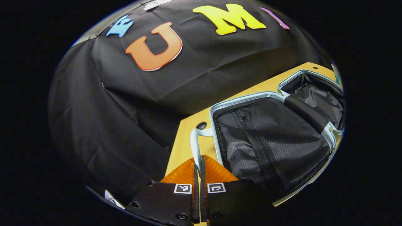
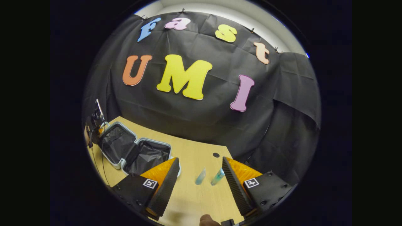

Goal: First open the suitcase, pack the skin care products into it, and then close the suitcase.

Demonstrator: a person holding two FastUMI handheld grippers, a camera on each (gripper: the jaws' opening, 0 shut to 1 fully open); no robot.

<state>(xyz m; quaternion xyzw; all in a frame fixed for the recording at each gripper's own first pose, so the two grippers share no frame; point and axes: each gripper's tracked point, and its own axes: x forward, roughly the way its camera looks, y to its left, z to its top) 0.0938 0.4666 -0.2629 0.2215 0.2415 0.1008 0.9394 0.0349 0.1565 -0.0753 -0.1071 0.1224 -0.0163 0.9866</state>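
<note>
the suitcase point(image 2: 135, 150) lies open on the wooden table point(image 2: 194, 157) at the lower left of the right gripper view, both lined halves laid flat, so we judge the opening step done and the packing not yet begun. two small skin care bottles point(image 2: 200, 176) point(image 2: 217, 177) rest on the table at the lower centre of that view, between our right gripper point(image 2: 201, 180) fingers, whose jaws stand wide apart with nothing held. in the left gripper view our left gripper point(image 1: 198, 169) sits at the bottom centre, jaws pressed nearly together on the suitcase's pale handle point(image 1: 196, 141); how firm the grip is, we cannot tell. next, we reckon, the right gripper must drop onto one bottle and pinch it. the bottles are small and blurred, and the suitcase's right edge is cut off in the left gripper view.
</note>
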